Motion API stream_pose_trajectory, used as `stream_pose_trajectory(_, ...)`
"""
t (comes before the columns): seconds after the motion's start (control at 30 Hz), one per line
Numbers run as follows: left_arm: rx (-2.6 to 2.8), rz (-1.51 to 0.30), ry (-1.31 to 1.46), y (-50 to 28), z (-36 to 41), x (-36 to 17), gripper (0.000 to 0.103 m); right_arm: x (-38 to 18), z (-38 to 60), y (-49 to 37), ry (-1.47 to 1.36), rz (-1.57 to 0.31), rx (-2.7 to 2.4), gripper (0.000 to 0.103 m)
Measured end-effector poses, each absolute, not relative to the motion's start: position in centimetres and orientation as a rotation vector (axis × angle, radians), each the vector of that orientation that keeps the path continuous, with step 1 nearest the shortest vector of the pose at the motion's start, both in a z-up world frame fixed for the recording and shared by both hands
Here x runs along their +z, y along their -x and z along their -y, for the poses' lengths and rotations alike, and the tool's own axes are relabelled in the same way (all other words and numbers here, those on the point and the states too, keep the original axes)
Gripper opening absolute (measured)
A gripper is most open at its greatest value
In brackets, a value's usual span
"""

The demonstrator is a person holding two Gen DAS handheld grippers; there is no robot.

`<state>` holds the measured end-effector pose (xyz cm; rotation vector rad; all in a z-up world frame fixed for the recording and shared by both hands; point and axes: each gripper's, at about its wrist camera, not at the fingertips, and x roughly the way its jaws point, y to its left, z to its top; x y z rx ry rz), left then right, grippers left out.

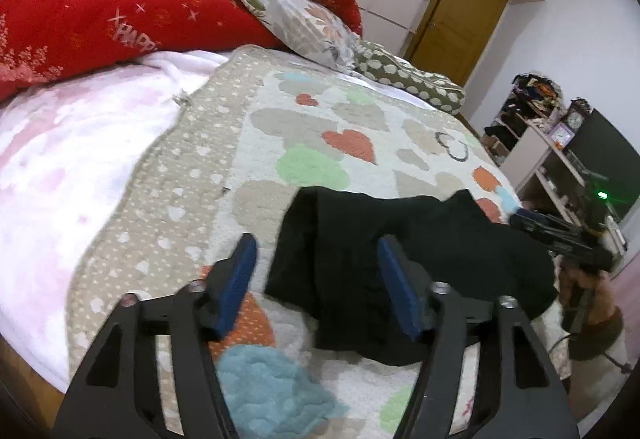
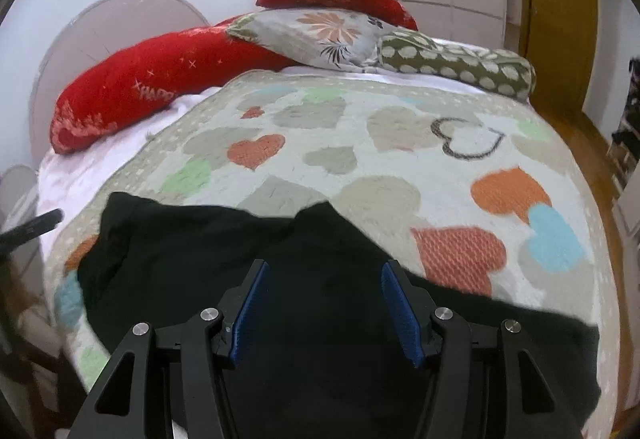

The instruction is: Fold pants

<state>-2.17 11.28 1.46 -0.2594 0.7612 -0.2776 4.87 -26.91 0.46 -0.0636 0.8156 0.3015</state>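
Observation:
Black pants [image 1: 420, 239] lie in a folded heap on the heart-patterned quilt [image 1: 320, 127], near the bed's front edge. My left gripper [image 1: 316, 241] hovers open over the heap's left edge, its blue pads apart and gripping nothing. At the far right of the left wrist view, a hand holds my right gripper [image 1: 560, 235] beside the pants. From the right wrist view the pants [image 2: 200, 247] spread wide across the quilt [image 2: 360, 159]. My right gripper [image 2: 325, 279] stands open just above the dark cloth. The left gripper's tip [image 2: 36, 223] shows at the left edge.
Red pillows [image 1: 120, 23], a floral pillow [image 1: 304, 23] and a dotted bolster [image 1: 412, 79] line the head of the bed. A pink-white blanket [image 1: 72, 159] covers the left side. A cluttered shelf [image 1: 532, 127], a dark screen [image 1: 608, 159] and a wooden door [image 1: 460, 15] stand to the right.

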Motion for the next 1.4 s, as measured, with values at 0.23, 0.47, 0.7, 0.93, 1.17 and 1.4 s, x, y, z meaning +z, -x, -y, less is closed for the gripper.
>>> stream_pose_trajectory(0.23,-0.248,-0.88,0.144,1.4,-7.9,-0.9,0.069,-0.8,26.2,-7.0,0.087,-0.855,0.284,0.057)
stream_pose_trajectory(0.47,-0.186,-0.949,0.162,2.2,-8.0,-3.3,0.069,-1.2,27.6,-7.6,0.053,-0.855,0.264,0.058)
stream_pose_trajectory(0.7,-0.25,-0.974,0.26,2.0,-6.7,-4.3,0.036,-2.7,28.6,-10.0,-0.005,-0.869,0.269,0.059)
stream_pose_trajectory(0.93,-0.295,-0.921,0.217,1.1,-6.3,-1.4,0.021,-3.4,27.6,-11.5,-0.037,-0.878,0.335,0.003)
stream_pose_trajectory(1.17,-0.229,-0.834,0.174,-1.3,-8.6,1.8,0.007,0.2,26.6,-11.8,-0.014,-0.784,0.332,0.001)
stream_pose_trajectory(1.4,-0.27,-0.847,0.205,0.7,-9.2,0.9,0.016,-1.1,27.2,-10.8,-0.009,-0.818,0.3,0.067)
